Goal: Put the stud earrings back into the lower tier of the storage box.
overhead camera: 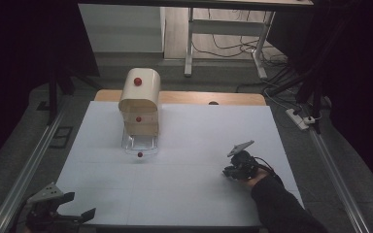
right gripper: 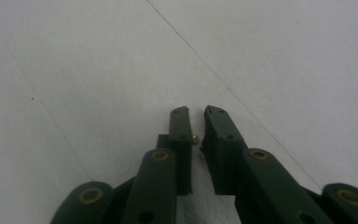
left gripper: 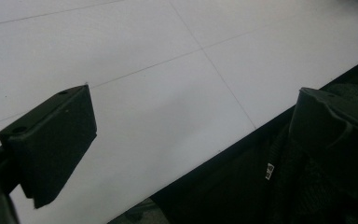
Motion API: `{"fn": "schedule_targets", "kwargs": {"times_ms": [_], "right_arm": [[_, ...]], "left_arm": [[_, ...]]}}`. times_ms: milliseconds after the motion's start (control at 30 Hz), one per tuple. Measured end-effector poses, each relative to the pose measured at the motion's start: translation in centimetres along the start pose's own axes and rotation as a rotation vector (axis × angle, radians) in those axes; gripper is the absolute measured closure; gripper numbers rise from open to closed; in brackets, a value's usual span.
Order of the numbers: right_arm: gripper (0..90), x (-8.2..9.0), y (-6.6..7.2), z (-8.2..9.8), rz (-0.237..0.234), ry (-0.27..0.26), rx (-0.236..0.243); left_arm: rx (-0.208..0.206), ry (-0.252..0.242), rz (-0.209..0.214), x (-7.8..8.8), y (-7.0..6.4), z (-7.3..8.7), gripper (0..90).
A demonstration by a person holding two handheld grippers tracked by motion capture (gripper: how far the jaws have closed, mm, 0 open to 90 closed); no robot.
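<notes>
The left gripper [overhead camera: 70, 206] sits at the 7 o'clock corner of the white surface [overhead camera: 189, 194], over its near edge. In the left gripper view, its jaws stand wide apart with nothing between them.

A cream box with a rounded lid [overhead camera: 140, 104] stands at about 11 o'clock from the centre of the surface. A red knob [overhead camera: 137, 81] sits on its lid, a second red knob [overhead camera: 138, 119] on its front. A clear tray [overhead camera: 139, 144] extends from its base, with a third red knob [overhead camera: 140, 154] at the near edge.

The right gripper [overhead camera: 229, 171] rests at 4 o'clock, well apart from the box. Its jaws are nearly together; only a narrow gap remains, with nothing clamped.
</notes>
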State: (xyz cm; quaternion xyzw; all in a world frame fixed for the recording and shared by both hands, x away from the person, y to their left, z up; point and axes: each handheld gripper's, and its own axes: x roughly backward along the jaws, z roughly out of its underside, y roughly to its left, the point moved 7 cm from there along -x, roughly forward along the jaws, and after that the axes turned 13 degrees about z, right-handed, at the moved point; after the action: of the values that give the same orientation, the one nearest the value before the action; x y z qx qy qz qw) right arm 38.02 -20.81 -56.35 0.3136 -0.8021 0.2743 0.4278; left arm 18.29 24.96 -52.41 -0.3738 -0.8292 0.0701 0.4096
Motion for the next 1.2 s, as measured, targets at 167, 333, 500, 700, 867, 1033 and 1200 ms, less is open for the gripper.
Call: {"fn": "schedule_targets", "kwargs": {"times_ms": [167,333,500,700,867,1033,1200], "right_arm": [[85.7,-0.01,0.34,-0.11,0.007,0.009,0.03],[89.7,0.3,0.1,-0.36,0.009,-0.013,0.01],[89.5,0.17,0.01,-0.28,0.018,-0.001,0.007],[80.4,0.2,0.06,-0.42,0.0,-0.009,-0.025],[84.6,-0.2,0.44,-0.34,0.018,0.011,0.0],[86.9,-0.18,0.57,-0.44,0.03,0.024,0.012],[86.9,0.34,0.2,-0.85,0.035,-0.011,-0.014]], "left_arm": [[0.002,0.0,-0.001,-0.01,0.01,0.0,0.8],[0.004,0.0,-0.002,-0.01,0.04,-0.01,0.9],[0.004,0.0,-0.002,0.0,0.04,0.0,0.9],[0.004,-0.001,-0.002,0.0,0.05,-0.01,0.9],[0.004,0.001,-0.003,-0.02,0.04,-0.01,0.9],[0.004,0.0,-0.003,0.01,0.04,0.01,1.0],[0.005,0.0,-0.002,0.0,0.06,0.0,0.9]]}}
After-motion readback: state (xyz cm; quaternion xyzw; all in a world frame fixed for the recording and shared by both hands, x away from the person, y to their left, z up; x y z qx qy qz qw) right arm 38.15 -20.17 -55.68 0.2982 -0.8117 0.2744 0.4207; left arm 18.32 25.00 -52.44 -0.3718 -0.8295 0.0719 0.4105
